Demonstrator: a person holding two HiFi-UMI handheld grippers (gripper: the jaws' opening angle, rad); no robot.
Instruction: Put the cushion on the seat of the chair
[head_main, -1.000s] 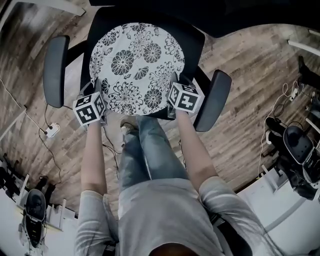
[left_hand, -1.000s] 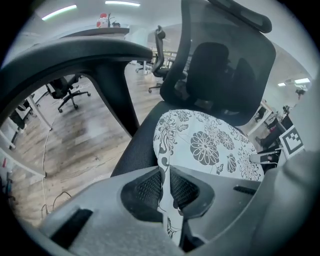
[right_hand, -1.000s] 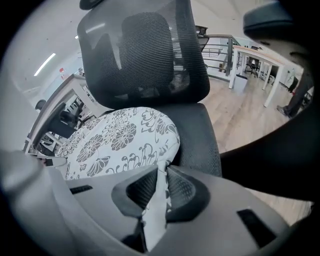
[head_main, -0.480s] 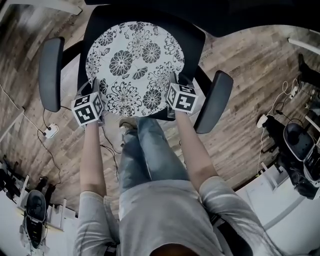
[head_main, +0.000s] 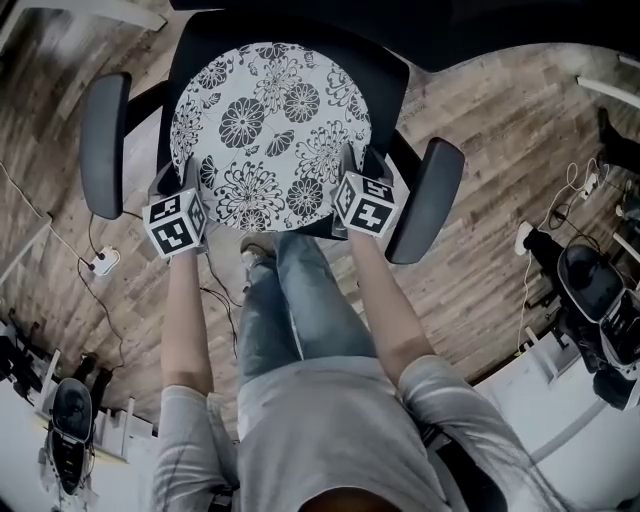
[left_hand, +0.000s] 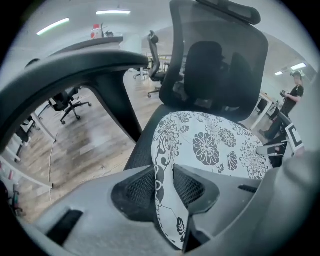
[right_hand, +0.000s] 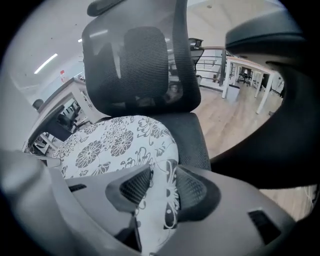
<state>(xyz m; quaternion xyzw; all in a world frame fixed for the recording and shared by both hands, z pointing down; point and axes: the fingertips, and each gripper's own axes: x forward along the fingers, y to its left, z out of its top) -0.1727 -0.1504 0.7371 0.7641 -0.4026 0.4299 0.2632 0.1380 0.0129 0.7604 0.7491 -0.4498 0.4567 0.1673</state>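
The round white cushion (head_main: 268, 130) with dark flower print lies flat on the black mesh seat (head_main: 385, 80) of the office chair. My left gripper (head_main: 190, 178) is at its near left rim, and my right gripper (head_main: 350, 162) at its near right rim. In the left gripper view the cushion's rim (left_hand: 165, 150) runs between the jaws of my left gripper (left_hand: 164, 186), which are opening. In the right gripper view the rim (right_hand: 167, 150) likewise sits between the opening jaws of my right gripper (right_hand: 160, 186). Neither pair of pads visibly squeezes the fabric.
The chair's armrests (head_main: 103, 145) (head_main: 428, 200) flank both grippers closely, and its tall backrest (left_hand: 220, 65) rises behind the cushion. My legs stand at the seat's front. A power strip (head_main: 103, 262) and cables lie on the wooden floor, other chairs (head_main: 590, 290) stand right, and a person (left_hand: 292, 97) stands far off.
Almost nothing has shifted in the head view: the cushion rests on the seat as before and both grippers stay at its near rim.
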